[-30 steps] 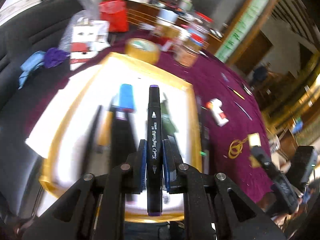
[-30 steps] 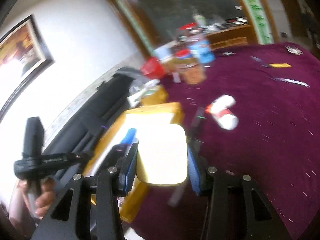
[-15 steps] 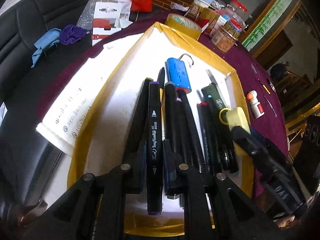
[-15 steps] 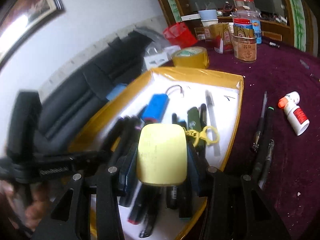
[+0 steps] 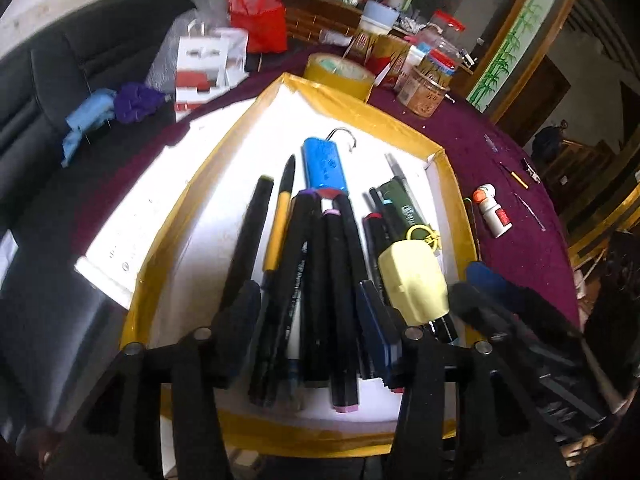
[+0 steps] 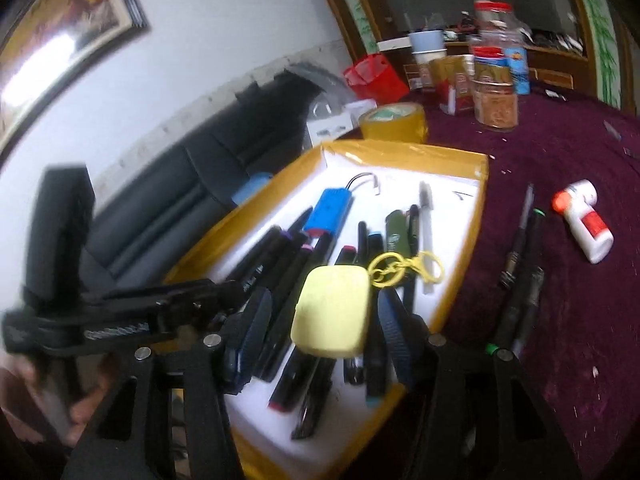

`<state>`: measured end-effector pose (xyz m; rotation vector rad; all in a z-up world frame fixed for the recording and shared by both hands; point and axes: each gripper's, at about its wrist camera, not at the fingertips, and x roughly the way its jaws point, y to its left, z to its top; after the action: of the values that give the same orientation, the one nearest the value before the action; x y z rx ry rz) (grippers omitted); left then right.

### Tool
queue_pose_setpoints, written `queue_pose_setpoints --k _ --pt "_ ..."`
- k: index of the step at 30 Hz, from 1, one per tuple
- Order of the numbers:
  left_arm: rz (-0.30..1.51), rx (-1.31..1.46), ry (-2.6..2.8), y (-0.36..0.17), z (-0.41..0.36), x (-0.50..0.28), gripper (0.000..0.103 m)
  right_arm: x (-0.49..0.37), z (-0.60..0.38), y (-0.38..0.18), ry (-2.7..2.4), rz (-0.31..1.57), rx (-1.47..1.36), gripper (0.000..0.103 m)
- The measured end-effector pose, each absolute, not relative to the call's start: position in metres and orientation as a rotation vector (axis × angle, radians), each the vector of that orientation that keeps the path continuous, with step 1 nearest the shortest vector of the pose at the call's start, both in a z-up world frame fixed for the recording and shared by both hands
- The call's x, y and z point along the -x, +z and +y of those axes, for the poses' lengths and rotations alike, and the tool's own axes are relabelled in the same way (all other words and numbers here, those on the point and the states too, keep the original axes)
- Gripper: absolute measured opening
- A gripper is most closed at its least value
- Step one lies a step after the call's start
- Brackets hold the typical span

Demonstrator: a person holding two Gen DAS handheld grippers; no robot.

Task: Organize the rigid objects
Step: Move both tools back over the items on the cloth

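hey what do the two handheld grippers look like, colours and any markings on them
Both are matte black plastic. The left gripper and right gripper each have two angular fingers with triangular cut-outs, round silver bolt heads at the joints, and dark blue ribbed pads on the inner faces. In the right wrist view the left gripper's body carries blurred white lettering. No cables or sleeves are visible.
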<state>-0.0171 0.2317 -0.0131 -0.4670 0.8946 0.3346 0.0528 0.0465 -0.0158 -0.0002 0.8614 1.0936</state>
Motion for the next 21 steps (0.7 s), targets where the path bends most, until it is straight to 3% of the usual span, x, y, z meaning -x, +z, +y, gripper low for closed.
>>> queue_pose_setpoints --k 12,21 --pt "0.888 0.450 0.196 -0.004 0.182 0.000 0.048 -0.128 -0.058 -0.019 0.864 0.929 -0.118 0.050" --pt "0.935 0.511 0.057 -0.001 0.163 -0.012 0.048 -0.234 -0.027 -0.024 0.734 1.004 0.025 0.050"
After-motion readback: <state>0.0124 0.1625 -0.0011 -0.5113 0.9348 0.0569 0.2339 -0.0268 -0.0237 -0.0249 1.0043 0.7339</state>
